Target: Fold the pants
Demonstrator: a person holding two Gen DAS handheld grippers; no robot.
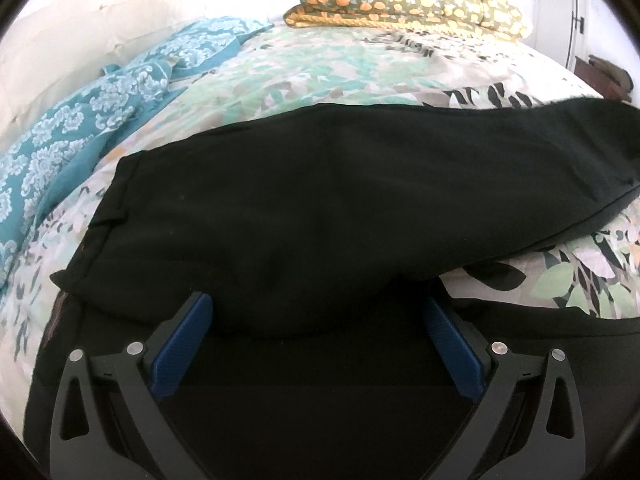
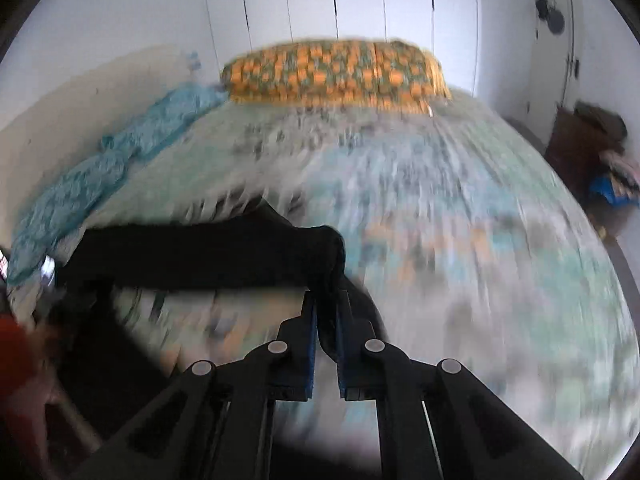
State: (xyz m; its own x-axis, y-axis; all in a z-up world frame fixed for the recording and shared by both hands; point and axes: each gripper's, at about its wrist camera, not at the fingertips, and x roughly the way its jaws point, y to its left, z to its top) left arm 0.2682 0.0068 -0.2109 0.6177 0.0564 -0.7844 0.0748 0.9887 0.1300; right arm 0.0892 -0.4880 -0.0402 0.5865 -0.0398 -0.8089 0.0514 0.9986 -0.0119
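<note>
Black pants (image 1: 320, 200) lie across the floral bedspread (image 1: 304, 76), one leg stretching to the right. My left gripper (image 1: 318, 304) is open, its blue pads (image 1: 184, 340) on either side of a fold of black cloth near the waist end. My right gripper (image 2: 327, 300) is shut on the end of a black pant leg (image 2: 208, 256) and holds it lifted above the bed; the leg stretches off to the left. The right wrist view is blurred by motion.
A folded yellow-and-olive flowered quilt (image 1: 408, 0) lies at the bed's far end. A teal patterned cloth (image 1: 80, 120) runs along the left side by the wall. Dark furniture with clutter (image 2: 592, 148) stands on the floor to the right.
</note>
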